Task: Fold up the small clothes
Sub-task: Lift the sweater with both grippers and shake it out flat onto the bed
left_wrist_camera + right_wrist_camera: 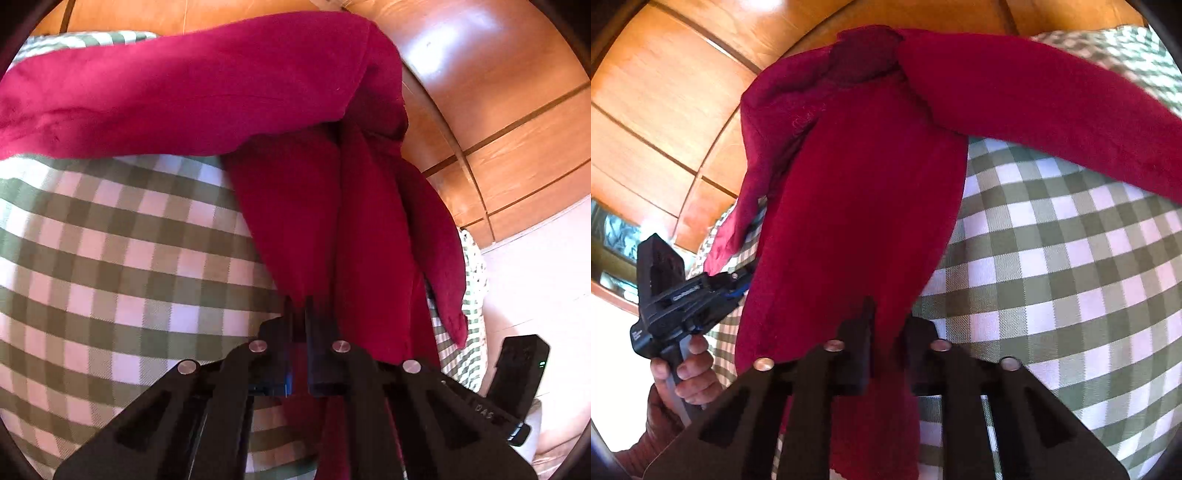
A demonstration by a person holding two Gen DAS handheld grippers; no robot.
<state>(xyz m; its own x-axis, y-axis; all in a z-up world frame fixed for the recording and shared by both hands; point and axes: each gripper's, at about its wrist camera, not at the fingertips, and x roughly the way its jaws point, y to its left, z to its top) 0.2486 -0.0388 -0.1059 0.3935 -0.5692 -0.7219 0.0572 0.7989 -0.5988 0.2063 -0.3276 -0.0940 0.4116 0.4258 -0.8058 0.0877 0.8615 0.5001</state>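
Note:
A dark red knit garment (207, 92) lies partly across a green-and-white checked cloth (110, 240), with one long sleeve stretched out over it. My left gripper (304, 314) is shut on a lower edge of the garment, and the fabric rises straight from its fingertips. In the right wrist view the same garment (857, 184) runs up from my right gripper (884, 325), which is shut on another part of its edge. There my left gripper (738, 275) shows at the garment's left side, held by a hand (690, 373). A ribbed collar (864, 55) sits at the far end.
The checked cloth (1052, 258) covers the work surface. Glossy wooden panelling (517, 147) lies beyond the surface's curved edge. The black housing of the other gripper (517, 387) shows at the lower right of the left wrist view. A white area (535, 288) lies past the cloth's right edge.

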